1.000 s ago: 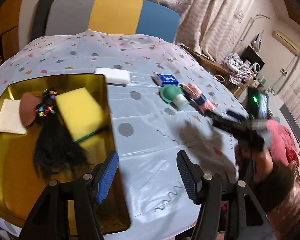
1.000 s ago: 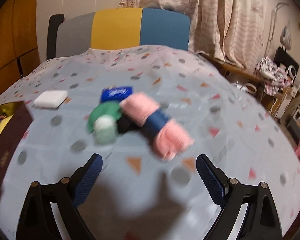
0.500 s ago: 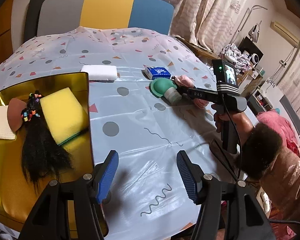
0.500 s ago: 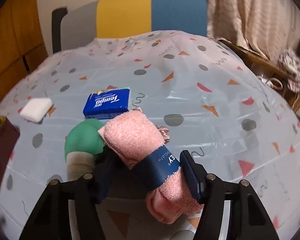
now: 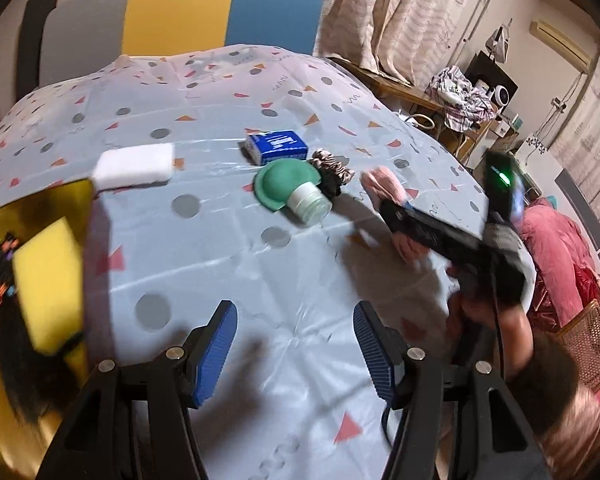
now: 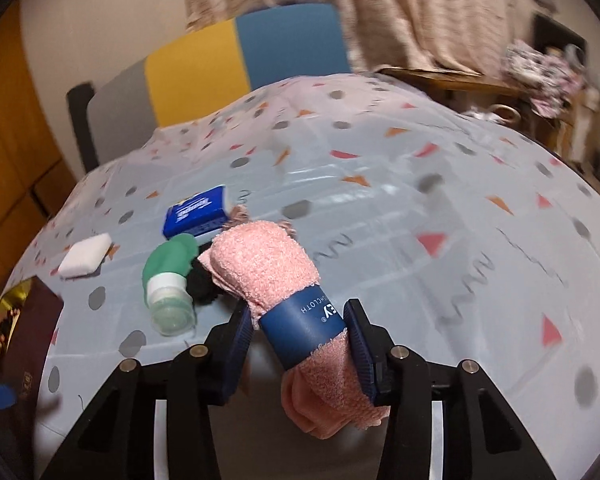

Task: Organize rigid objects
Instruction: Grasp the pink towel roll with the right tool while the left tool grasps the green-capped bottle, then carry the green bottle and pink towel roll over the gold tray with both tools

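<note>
While the left gripper hangs wide and empty near the table's front edge, the right gripper clamps the pink rolled washcloth across its band, long axis pointing away toward the table's far edge, with the gold tray lying off to the left.

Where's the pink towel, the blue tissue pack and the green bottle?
pink towel (image 6: 268,264), right wrist view, on its fluffy roll.
blue tissue pack (image 5: 277,145), left wrist view, top face.
green bottle (image 6: 168,258), right wrist view, green body.
</note>
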Tool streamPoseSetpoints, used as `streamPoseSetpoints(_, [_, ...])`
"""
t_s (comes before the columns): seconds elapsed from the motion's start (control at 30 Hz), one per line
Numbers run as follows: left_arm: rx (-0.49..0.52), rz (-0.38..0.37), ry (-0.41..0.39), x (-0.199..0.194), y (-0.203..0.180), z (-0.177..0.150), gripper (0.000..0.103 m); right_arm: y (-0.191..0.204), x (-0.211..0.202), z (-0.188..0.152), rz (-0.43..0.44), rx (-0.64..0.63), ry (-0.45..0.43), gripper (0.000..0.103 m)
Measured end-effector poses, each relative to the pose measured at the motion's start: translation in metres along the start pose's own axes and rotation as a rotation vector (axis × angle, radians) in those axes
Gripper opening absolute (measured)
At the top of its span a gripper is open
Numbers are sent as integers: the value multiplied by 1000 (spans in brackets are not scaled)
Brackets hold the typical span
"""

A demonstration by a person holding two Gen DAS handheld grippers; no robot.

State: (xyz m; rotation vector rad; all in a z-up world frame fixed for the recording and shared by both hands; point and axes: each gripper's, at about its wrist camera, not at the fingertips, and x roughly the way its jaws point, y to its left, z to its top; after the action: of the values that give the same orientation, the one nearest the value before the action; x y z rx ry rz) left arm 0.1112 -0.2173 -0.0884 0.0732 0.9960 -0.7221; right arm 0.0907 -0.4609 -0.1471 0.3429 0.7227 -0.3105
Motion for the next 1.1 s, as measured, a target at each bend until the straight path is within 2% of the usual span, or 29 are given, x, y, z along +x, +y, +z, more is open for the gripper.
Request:
streamPoseSetpoints(0.13, [-4, -14, 35, 32, -7, 23, 63, -13, -6, -8, -15, 76, -21, 47])
streamPoseSetpoints(0.33, [-73, -28, 66, 79, -7, 58, 63, -22, -5, -12, -15, 109, -39, 47])
streamPoseSetpoints(0.5, [-139, 23, 70, 112, 3, 84, 63, -26, -4, -14, -18, 129, -46, 47])
streamPoseSetpoints(0.63, [-172, 17, 93, 131, 9, 94, 64, -29, -3, -15, -17, 143, -48, 47])
streamPoseSetpoints(0.87, [-171, 55, 97, 150, 10, 102, 68, -33, -2, -17, -11, 161, -49, 47])
streamPoseSetpoints(1.1, [-82, 118, 60, 152, 1, 97, 66, -33, -1, -17, -8, 167, -52, 47])
